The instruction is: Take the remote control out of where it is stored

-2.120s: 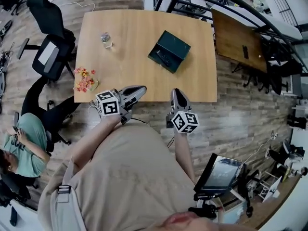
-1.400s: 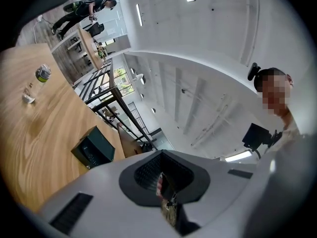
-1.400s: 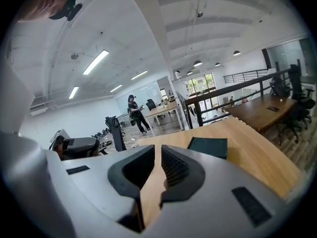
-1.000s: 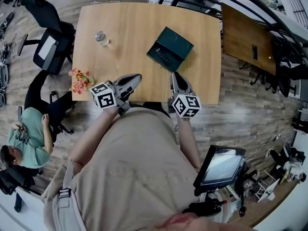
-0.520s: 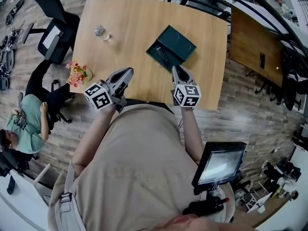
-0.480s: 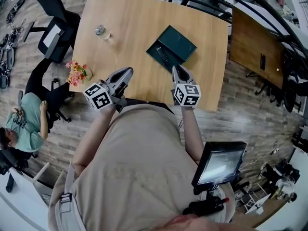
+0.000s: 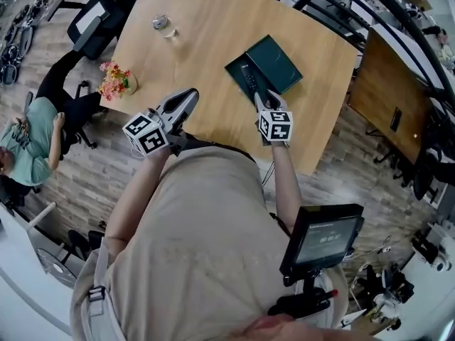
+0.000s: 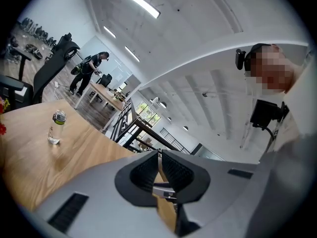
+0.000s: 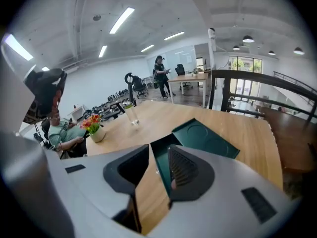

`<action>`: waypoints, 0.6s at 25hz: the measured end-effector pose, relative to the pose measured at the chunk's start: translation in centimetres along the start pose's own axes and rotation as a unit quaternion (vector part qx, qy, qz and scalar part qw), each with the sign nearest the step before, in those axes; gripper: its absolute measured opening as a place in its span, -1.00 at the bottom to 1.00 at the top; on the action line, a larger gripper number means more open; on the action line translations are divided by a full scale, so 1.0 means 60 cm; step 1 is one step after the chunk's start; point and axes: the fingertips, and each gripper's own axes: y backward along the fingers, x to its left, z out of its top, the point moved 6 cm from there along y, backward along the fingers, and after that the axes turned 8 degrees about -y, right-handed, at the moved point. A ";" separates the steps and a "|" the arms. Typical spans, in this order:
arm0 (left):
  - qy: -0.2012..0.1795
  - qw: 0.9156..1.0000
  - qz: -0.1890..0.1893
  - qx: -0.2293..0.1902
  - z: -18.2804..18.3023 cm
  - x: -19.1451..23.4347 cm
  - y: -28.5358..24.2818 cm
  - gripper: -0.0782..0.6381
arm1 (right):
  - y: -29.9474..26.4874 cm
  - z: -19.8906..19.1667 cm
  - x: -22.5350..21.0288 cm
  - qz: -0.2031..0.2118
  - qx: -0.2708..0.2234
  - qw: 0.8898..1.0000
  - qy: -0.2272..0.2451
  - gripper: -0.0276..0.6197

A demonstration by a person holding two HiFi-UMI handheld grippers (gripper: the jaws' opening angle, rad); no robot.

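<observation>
Table (image 7: pixel 206 55) shows warm matt wood grain; dark green box (image 7: pixel 277 61) looks smooth, maybe card; water bottle (image 7: pixel 162 24) is clear glossy plastic.

No text, brand or number can be read in any view: only black-and-white square patterns are carried by the left cube (image 7: pixel 145 134) and right cube (image 7: pixel 276 126), and the lit screen (image 7: pixel 323 237) is too small to be read.

We see one table (image 7: pixel 206 62) in front of us, one green box (image 7: pixel 276 61), one remote (image 7: pixel 249 79), one water bottle (image 7: pixel 162 24), one pot of flowers (image 7: pixel 114 82), one screen (image 7: pixel 323 236), one person sitting (image 7: pixel 28 137), one person standing (image 9: pixel 161 77) far back, two grippers, the left gripper (image 7: pixel 189 94) and the right gripper (image 7: pixel 261 98)
</observation>
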 end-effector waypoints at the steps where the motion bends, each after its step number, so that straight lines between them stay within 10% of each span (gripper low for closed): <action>1: -0.001 1.000 0.005 -0.001 -0.003 0.001 0.000 -0.76 | -0.017 -0.011 -0.007 0.000 0.017 1.000 0.006 -0.53; 15: -0.004 0.999 0.033 0.019 0.009 0.021 -0.011 -0.76 | -0.200 -0.097 -0.077 -0.029 0.153 0.985 0.075 -0.39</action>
